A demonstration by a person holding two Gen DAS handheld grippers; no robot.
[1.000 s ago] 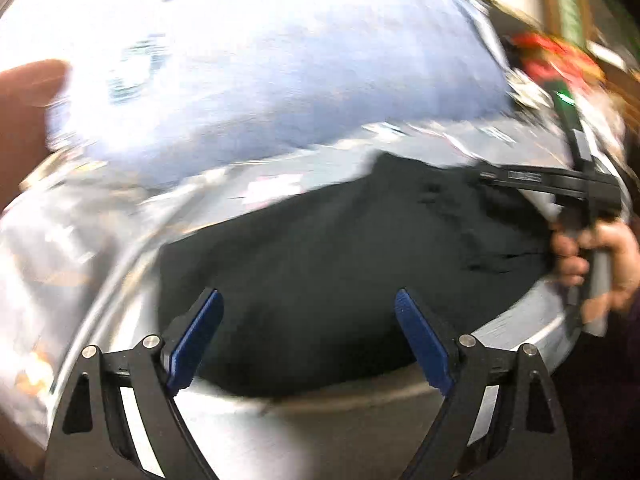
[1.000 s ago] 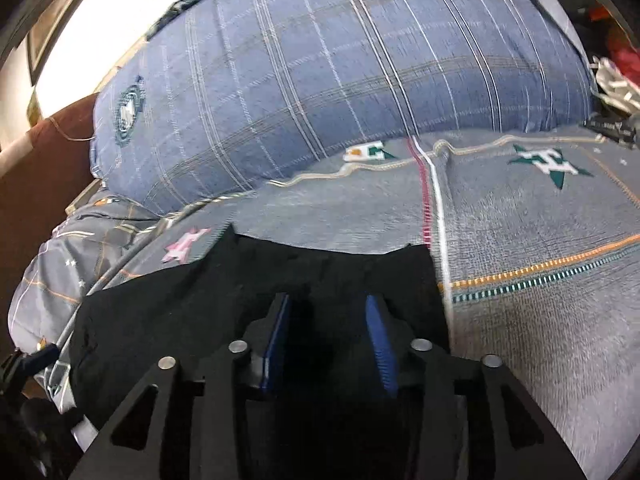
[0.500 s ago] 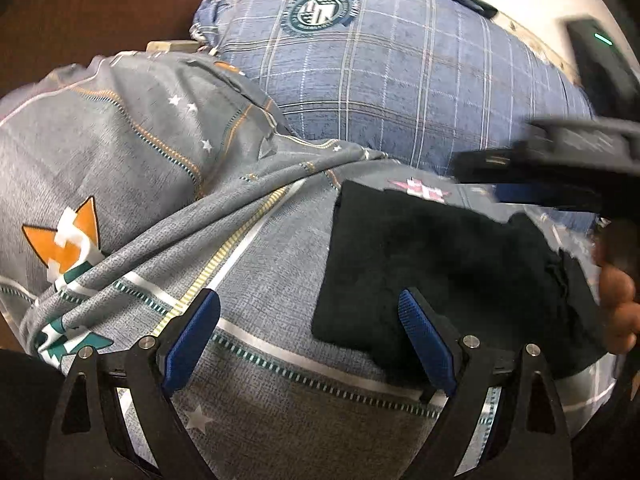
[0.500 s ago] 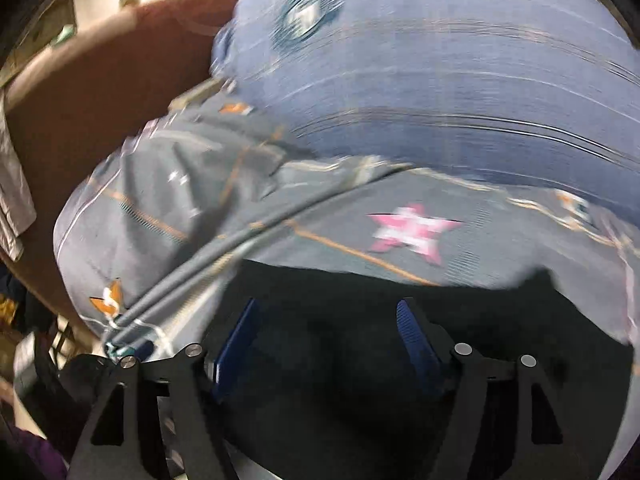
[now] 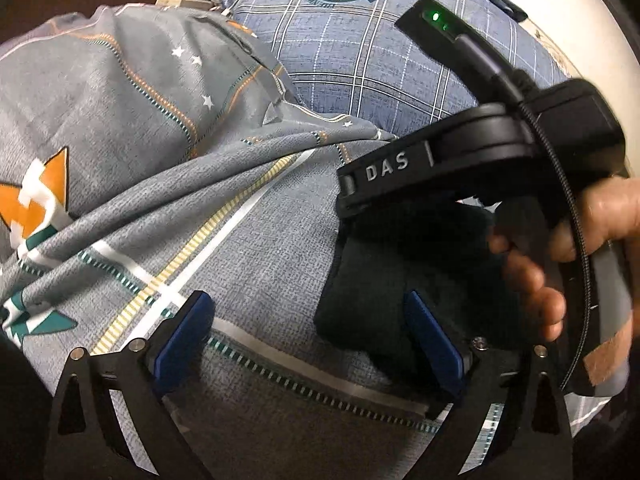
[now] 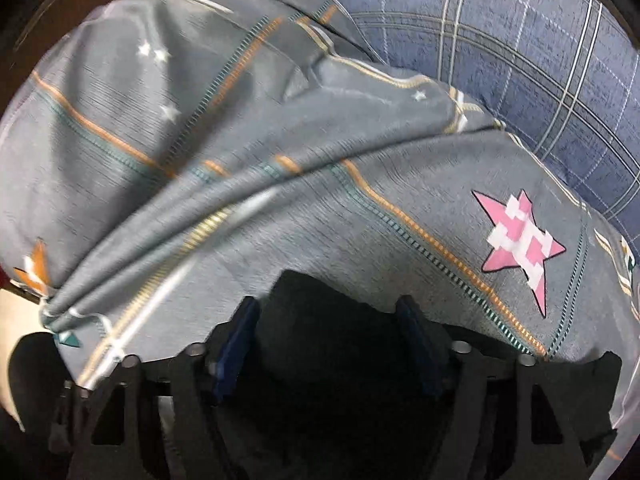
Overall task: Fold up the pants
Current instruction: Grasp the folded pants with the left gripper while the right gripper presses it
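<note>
**Black pants bunched on the grey bedspread, both my grippers over them**

The black pants (image 5: 400,280) lie in a compact dark bundle on the grey bedspread (image 5: 248,248), on the side of the pink star (image 6: 518,242) away from the blue checked pillow (image 5: 360,60). The bedspread around them is rumpled, with a long fold running away from the pants toward the orange star (image 5: 38,200).

My left gripper (image 5: 308,340) hangs over the near edge of the pants with its jaws spread wide and opening further. Its right blue pad (image 5: 434,344) sits above the corner of the dark cloth, its left pad over bare bedspread; nothing is pinched between them.

My right gripper (image 6: 328,344) points steeply down onto the pants, beside the pink star. Its jaws stand partly apart and are closing, with a hump of black cloth rising between the blue pads (image 6: 236,348). The pads do not appear to press on it. In the left view my right hand (image 5: 560,264) grips that tool's handle just above the pants.
</note>
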